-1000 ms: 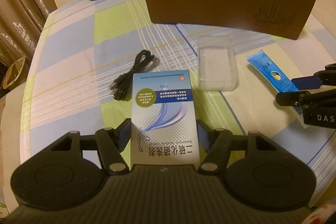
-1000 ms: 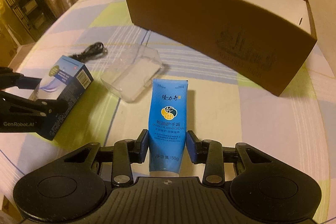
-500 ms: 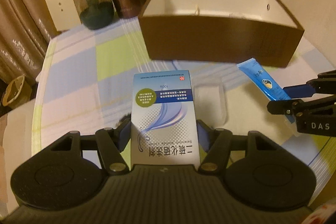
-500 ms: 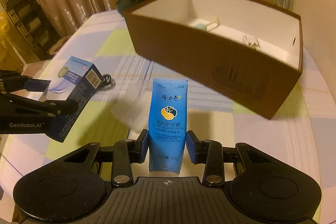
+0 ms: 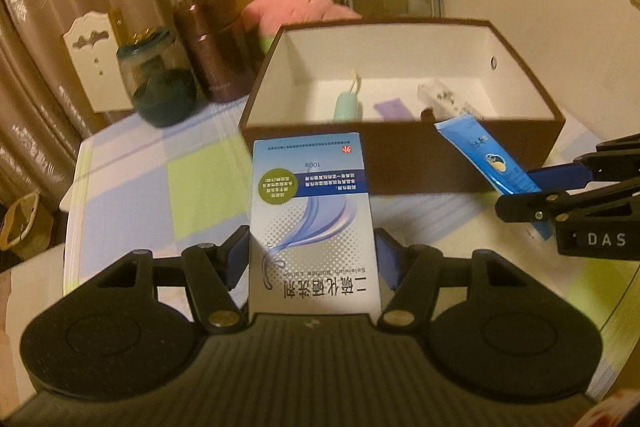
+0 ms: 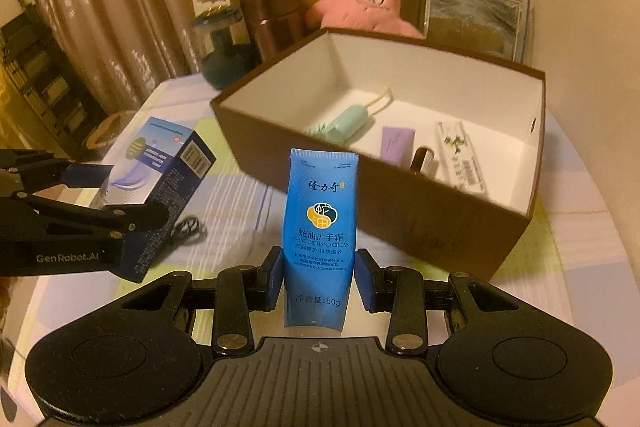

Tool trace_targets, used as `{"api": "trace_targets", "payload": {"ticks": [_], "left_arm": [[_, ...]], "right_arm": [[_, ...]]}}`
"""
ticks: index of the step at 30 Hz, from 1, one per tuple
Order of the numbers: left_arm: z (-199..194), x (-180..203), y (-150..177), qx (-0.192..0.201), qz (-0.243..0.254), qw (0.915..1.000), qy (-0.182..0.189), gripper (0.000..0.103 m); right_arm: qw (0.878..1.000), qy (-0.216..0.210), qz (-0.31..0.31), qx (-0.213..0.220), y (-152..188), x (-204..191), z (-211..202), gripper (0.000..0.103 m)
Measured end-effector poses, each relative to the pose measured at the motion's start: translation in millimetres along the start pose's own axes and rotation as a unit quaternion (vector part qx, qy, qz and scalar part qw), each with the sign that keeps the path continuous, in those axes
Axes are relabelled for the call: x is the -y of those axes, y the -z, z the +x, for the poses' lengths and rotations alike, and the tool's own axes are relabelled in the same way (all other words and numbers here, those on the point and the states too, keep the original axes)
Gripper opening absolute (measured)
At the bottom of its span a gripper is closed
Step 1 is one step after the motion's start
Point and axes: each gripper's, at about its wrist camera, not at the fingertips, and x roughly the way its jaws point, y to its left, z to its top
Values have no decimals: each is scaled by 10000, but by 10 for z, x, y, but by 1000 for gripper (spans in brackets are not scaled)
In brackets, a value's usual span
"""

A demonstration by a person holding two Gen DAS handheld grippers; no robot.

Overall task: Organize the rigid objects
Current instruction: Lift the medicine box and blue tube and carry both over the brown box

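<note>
Two loads are in the air at once: the left hand-held gripper [image 5: 312, 263] has its jaws spread wide and clamped on a lotion carton [image 5: 312, 227], while the right hand-held gripper [image 6: 318, 281] pinches a blue hand-cream tube [image 6: 320, 227]. Both hang above the surface [image 5: 128, 187], just short of the brown box [image 6: 440, 223]. Next, I judge, each must clear the near wall and be let go inside.

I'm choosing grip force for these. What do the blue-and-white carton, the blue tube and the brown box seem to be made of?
Blue-and-white carton: printed paperboard, slight sheen, sharp folded edges. Blue tube: probably soft glossy plastic, flat crimped top. Brown box: stiff matte cardboard, white-lined walls.
</note>
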Motion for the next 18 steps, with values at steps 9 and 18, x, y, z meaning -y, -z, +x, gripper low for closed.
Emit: {"api": "trace_targets", "payload": {"ticks": [9, 18], "left_arm": [[169, 13, -514, 315, 262, 9991, 119, 63], [481, -64, -1075, 498, 490, 9974, 193, 63]], "right_arm": [[9992, -36, 277, 284, -463, 158, 72, 38], [9967, -37, 618, 516, -986, 330, 275, 38]]}}
